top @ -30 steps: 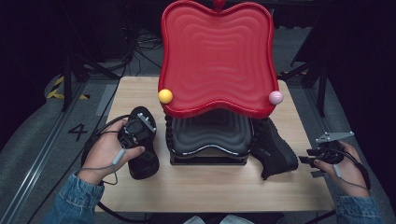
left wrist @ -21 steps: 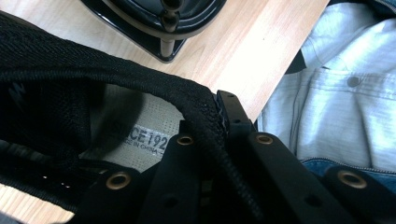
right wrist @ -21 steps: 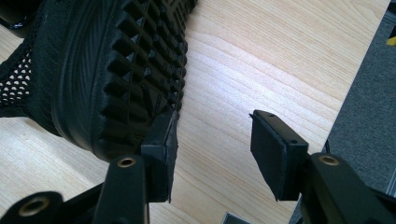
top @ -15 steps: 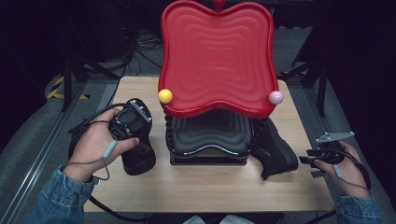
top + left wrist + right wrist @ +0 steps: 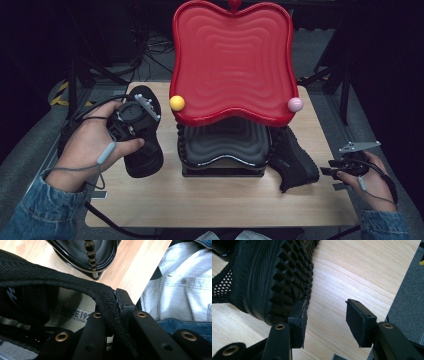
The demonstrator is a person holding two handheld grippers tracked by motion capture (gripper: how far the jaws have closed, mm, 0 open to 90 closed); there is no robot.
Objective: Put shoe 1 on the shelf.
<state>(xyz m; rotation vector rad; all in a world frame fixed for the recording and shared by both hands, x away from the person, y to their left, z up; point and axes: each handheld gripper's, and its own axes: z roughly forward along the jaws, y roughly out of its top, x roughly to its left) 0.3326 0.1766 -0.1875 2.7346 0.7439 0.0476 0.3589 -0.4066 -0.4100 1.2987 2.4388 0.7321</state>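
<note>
Pale wooden tabletop (image 5: 225,200) carries a black ribbed stand (image 5: 222,150) under a red wavy tray (image 5: 232,65). On its left side, my left gripper (image 5: 132,117) has its jaws pinched shut on the collar of a black mesh shoe (image 5: 62,290), whose long axis runs away toward the table's far edge. My right gripper (image 5: 325,320), jaws spread and empty, sits just beside the lugged sole of the second black shoe (image 5: 274,277), which lies to their left, heel nearest me.
</note>
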